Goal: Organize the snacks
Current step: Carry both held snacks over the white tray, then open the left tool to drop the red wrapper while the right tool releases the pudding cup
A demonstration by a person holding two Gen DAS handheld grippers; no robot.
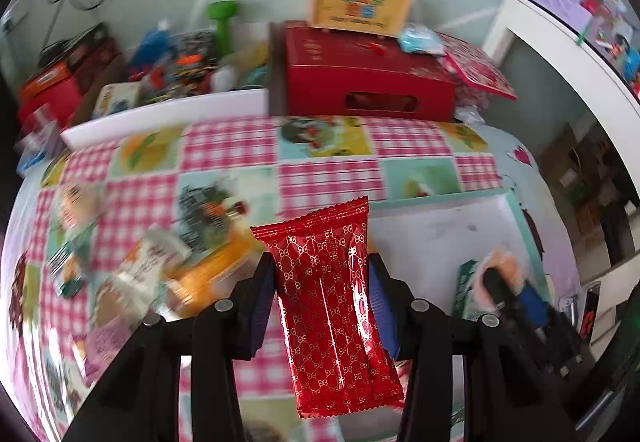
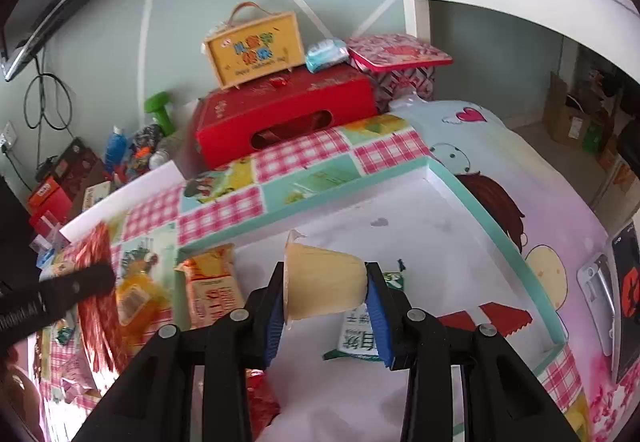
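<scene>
1. In the left wrist view, loose snack packets point(image 1: 160, 270) are lying blurred at the left of the frame on the checked tablecloth point(image 1: 328, 177).
2. At the lower centre of that view, the left gripper point(image 1: 322, 270) is clamping a red foil packet point(image 1: 336, 306). The jaws are standing narrow, with one blue pad pressing on each long side of the packet. The packet is hanging upright above the tablecloth, its crimped top edge pointing toward the top of the frame.
3. At the upper centre, a red box point(image 1: 368, 81) is sitting at the far edge of the table, and a yellow case with a handle point(image 1: 360, 1) is resting on top of it.
4. At the right of that view, a shallow white tray with a teal rim point(image 1: 440, 234) is lying on the cloth. The right gripper point(image 1: 508, 282) is showing blurred at the lower right, over the tray.
5. In the right wrist view, the left gripper and the red foil packet point(image 2: 96, 282) are appearing blurred at the left edge, beside an orange packet point(image 2: 212, 290).
6. At the lower centre of that view, the right gripper point(image 2: 326, 306) is holding a pale yellow jelly cup point(image 2: 324, 282) sideways. The jaws are closing on the cup's lid end and its base.
7. The cup is hovering over the white floor of the tray point(image 2: 440, 242). A green-and-white packet point(image 2: 356, 334) is lying in the tray just behind the cup.
</scene>
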